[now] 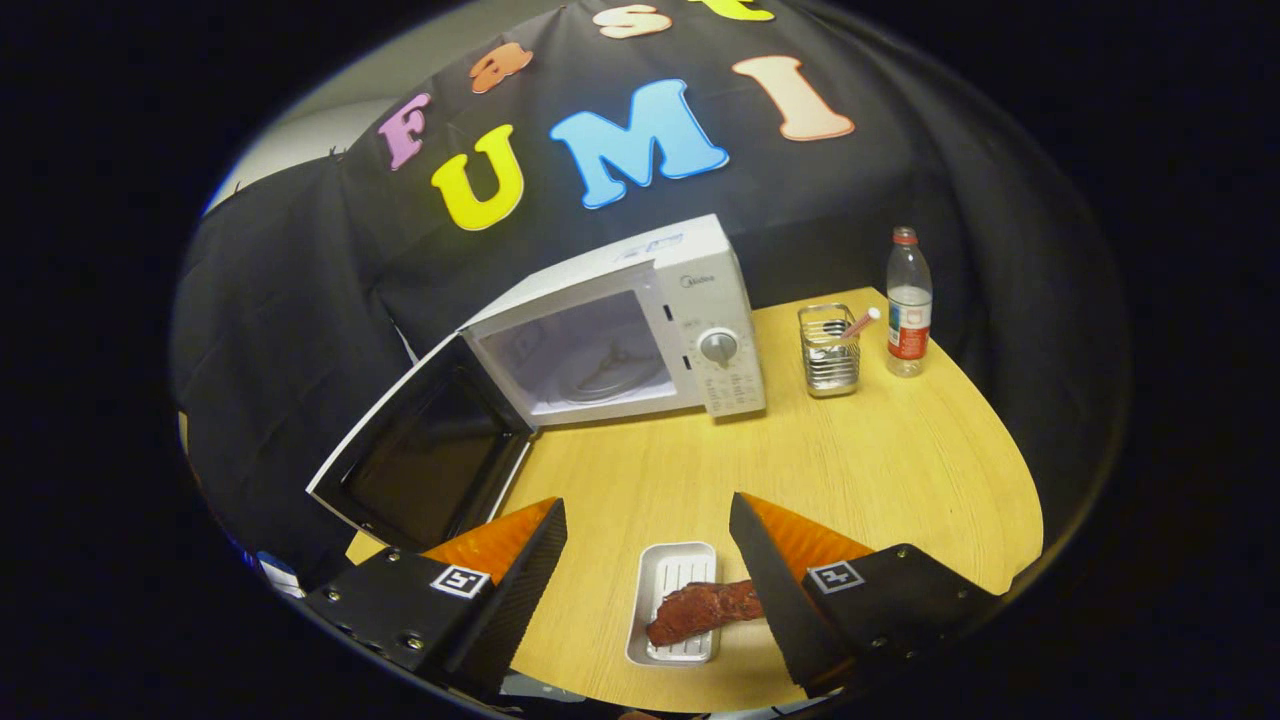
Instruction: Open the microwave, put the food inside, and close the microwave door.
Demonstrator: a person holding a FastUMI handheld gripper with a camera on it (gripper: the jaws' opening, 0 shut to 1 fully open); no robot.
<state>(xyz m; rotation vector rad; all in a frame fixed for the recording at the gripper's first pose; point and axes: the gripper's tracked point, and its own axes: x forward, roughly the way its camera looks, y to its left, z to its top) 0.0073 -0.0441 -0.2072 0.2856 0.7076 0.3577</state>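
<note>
Microwave (640, 325) open, hand-held gripper (648, 512) spread above food (700, 610)

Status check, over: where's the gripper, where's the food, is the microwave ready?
Gripper open, holding nothing. Meat on white tray between the fingers, partly behind one. Microwave door swung open, cavity bare but for turntable. Path over table unobstructed.

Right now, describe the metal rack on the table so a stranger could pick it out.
Start at the white microwave, its door swung open, at the back of the wooden table. Just beside its dial panel stands the rack, with a bottle on its other side. It is the shiny wire holder with a pink-tipped stick leaning out, far beyond the open gripper.
</note>
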